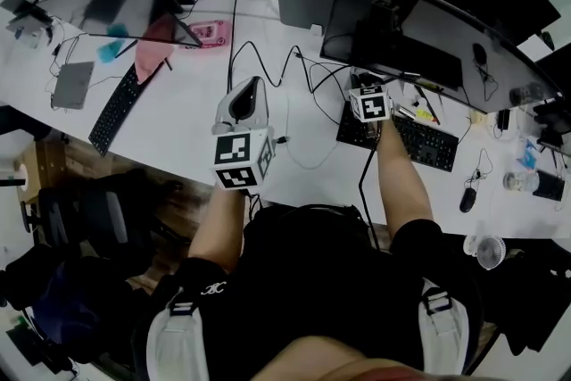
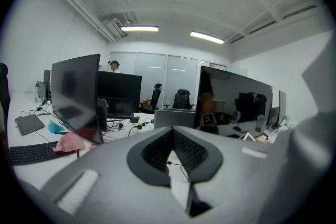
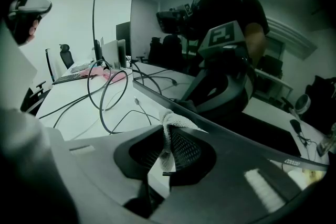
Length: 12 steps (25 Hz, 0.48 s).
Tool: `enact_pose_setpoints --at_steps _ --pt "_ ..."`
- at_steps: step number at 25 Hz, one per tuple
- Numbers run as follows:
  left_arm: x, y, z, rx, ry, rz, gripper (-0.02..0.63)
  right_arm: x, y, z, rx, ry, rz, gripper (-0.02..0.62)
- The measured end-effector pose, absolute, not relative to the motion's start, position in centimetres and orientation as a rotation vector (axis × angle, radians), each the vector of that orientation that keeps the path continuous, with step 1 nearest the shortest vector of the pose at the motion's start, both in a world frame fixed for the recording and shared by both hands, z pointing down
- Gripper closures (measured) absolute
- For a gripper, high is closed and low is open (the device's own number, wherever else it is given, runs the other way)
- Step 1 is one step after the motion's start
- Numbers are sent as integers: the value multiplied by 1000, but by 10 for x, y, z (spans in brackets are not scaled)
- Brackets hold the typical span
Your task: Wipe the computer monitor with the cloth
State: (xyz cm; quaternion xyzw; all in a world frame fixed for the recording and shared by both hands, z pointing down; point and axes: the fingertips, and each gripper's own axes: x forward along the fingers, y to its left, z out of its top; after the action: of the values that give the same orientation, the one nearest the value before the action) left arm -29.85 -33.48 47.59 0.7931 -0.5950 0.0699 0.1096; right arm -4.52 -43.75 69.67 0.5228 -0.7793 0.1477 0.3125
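Note:
The wide curved monitor (image 1: 419, 36) stands at the right of the white desk (image 1: 178, 116), its dark screen (image 3: 210, 29) mirroring the person and a gripper. My right gripper (image 1: 364, 85) is up at the monitor's lower edge, above the keyboard. In the right gripper view it (image 3: 167, 127) is shut on a white cloth (image 3: 177, 122), whose bunched end sticks out of the tip close to the screen's bottom edge. My left gripper (image 1: 251, 85) hovers over the desk's middle, left of that monitor (image 2: 233, 97). Its jaws (image 2: 172, 134) are shut with nothing in them.
A black keyboard (image 1: 419, 143) lies under the curved monitor, a mouse (image 1: 467, 199) to its right. Black cables (image 1: 299, 71) loop across the desk. To the left stand a second monitor (image 1: 116, 9), a pink cloth (image 1: 153, 49) and another keyboard (image 1: 116, 107).

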Motion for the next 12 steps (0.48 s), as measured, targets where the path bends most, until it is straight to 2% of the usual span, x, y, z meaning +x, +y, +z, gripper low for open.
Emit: enact_pose_setpoints --at_steps 12 --pt "-335 -348 477 2329 -1738 175 554 -127 -449 689 1323 -2107 378 560"
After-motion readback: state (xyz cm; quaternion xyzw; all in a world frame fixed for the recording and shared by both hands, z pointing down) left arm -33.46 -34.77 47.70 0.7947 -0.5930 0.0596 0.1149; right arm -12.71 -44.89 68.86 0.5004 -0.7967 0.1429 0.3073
